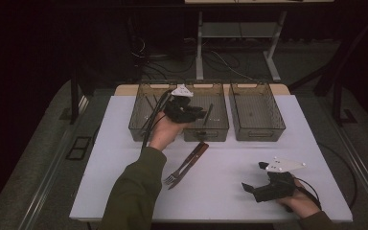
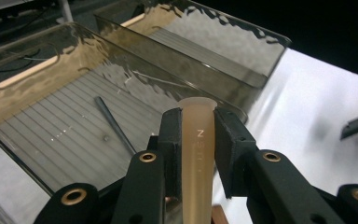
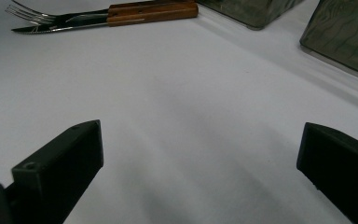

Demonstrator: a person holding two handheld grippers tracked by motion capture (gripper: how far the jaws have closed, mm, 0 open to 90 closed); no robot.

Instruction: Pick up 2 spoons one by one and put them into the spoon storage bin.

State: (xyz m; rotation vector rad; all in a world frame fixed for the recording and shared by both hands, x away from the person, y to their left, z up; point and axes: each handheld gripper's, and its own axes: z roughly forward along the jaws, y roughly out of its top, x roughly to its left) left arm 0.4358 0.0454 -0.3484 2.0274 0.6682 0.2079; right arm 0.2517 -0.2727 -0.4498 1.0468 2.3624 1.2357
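Looking down from the high view, the left claw (image 1: pixel 202 113) hangs over the middle bin (image 1: pixel 206 130), its load hidden. In the left gripper view, its jaws clamp a tan handle (image 2: pixel 198 140), the lower end cut off. In the right gripper view, the right claw (image 3: pixel 200 154) gapes empty above the tabletop (image 3: pixel 177 107), well apart from the fork (image 3: pixel 32 15) and knife (image 3: pixel 121 18).
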